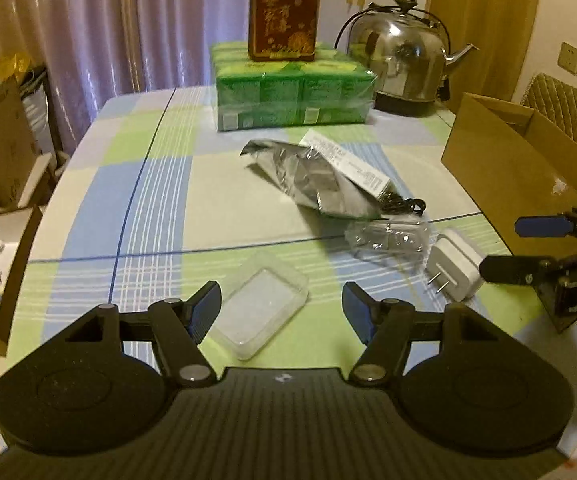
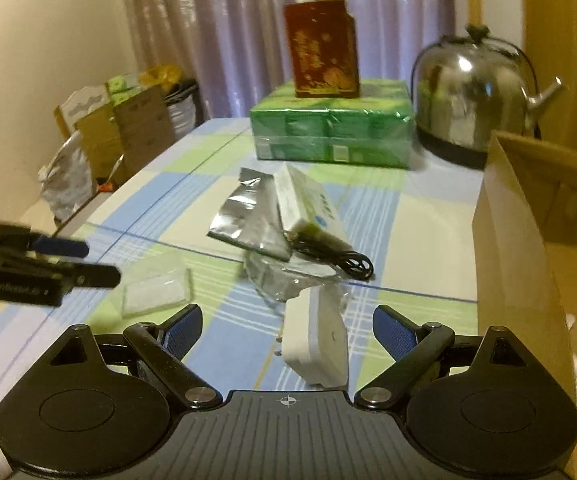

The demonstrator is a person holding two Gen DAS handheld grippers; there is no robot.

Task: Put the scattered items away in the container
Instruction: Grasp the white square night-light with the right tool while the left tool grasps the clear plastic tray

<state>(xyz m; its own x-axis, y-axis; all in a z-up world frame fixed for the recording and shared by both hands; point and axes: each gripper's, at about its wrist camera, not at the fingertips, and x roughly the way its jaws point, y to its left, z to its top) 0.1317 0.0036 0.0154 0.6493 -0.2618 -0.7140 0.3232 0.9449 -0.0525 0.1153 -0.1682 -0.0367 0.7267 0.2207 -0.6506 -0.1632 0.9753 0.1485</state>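
In the left wrist view, the left hand-held gripper point(image 1: 281, 309) is seen released, its blue-padded fingers spread wide on either side of a clear plastic case point(image 1: 262, 304) that lies flat on the checked counter point(image 1: 100, 216) without being touched. Beyond it, a silver foil pouch point(image 1: 304, 178) is seen under a long white box point(image 1: 346, 160), with a coiled black cable point(image 1: 406, 205) and a crumpled clear bag point(image 1: 388, 236) beside them. A white plug adapter point(image 1: 454, 266) is seen near the right hand-held gripper point(image 1: 500, 246), which enters from the right edge with its fingers apart and nothing between them. The open cardboard box point(image 1: 504, 168) is placed at the counter's right side, and a green multipack point(image 1: 292, 92), a brown carton point(image 1: 282, 12) on top of it and a steel kettle point(image 1: 404, 60) are set at the far end. In the right wrist view, the right hand-held gripper point(image 2: 287, 332) is shown released, the plug adapter point(image 2: 320, 344) lying between its spread fingers without contact. The plastic case point(image 2: 154, 286) is seen at the left, just beside the left hand-held gripper point(image 2: 102, 262), and the cardboard box point(image 2: 520, 248) stands at the right.
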